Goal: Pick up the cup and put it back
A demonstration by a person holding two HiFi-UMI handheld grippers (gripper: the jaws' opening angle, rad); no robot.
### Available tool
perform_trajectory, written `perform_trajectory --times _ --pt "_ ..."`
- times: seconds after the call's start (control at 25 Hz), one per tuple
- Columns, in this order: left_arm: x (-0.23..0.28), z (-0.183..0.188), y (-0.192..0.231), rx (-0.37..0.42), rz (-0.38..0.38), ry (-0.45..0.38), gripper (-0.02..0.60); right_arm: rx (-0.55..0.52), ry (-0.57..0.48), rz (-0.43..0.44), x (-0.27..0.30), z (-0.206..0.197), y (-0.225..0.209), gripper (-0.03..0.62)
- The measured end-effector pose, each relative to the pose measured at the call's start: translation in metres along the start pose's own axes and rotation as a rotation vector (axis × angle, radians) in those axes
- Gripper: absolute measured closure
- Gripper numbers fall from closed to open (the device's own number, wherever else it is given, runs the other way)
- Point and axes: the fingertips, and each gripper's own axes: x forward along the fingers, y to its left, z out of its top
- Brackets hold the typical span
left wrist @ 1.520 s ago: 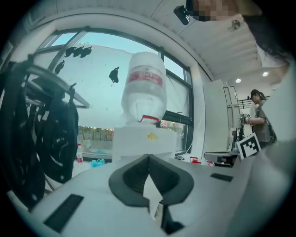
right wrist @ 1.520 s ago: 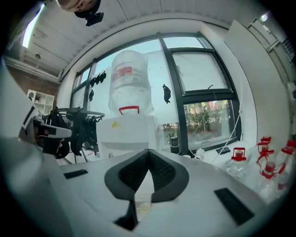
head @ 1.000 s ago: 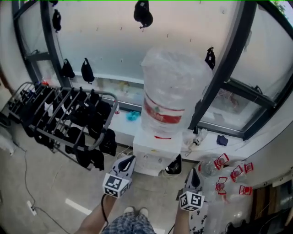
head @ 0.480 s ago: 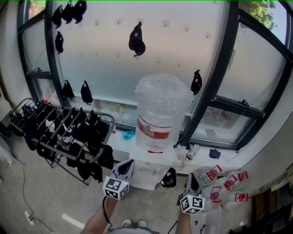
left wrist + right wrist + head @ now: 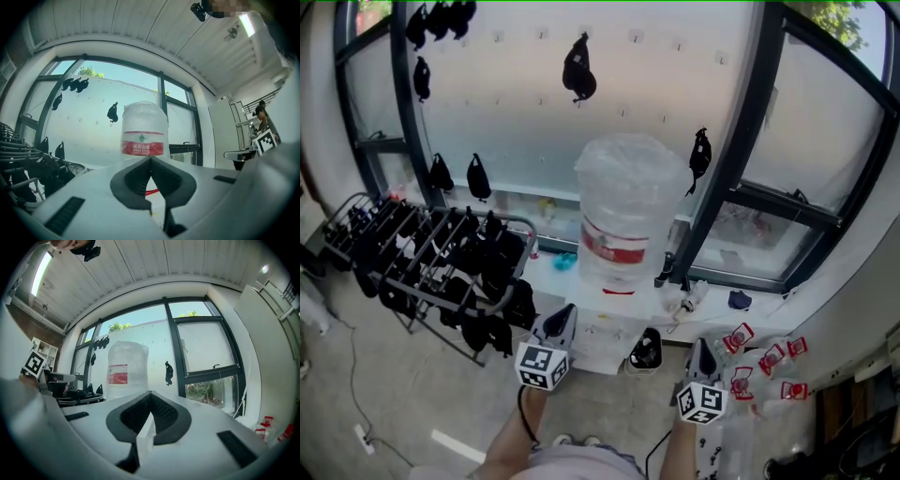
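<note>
Head view: left gripper and right gripper, jaws together and empty, face the upright water bottle.

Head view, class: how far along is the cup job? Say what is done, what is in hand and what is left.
Done: nothing that shows; no cup can be made out in any view. In hand: nothing. The left claw and right claw are both shut and empty, pointing toward the water dispenser and its big bottle. Left: find the cup, pick it up and put it back.
</note>
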Motion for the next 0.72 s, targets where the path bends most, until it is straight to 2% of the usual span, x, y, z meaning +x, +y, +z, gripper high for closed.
perform_trajectory --times 0.72 --pt "-0.0063 -0.0055 0.0048 -0.044 -0.001 0.015 0.555 -0.027 0.023 -0.003 -0.0061 -0.0065 0.0027 0.579"
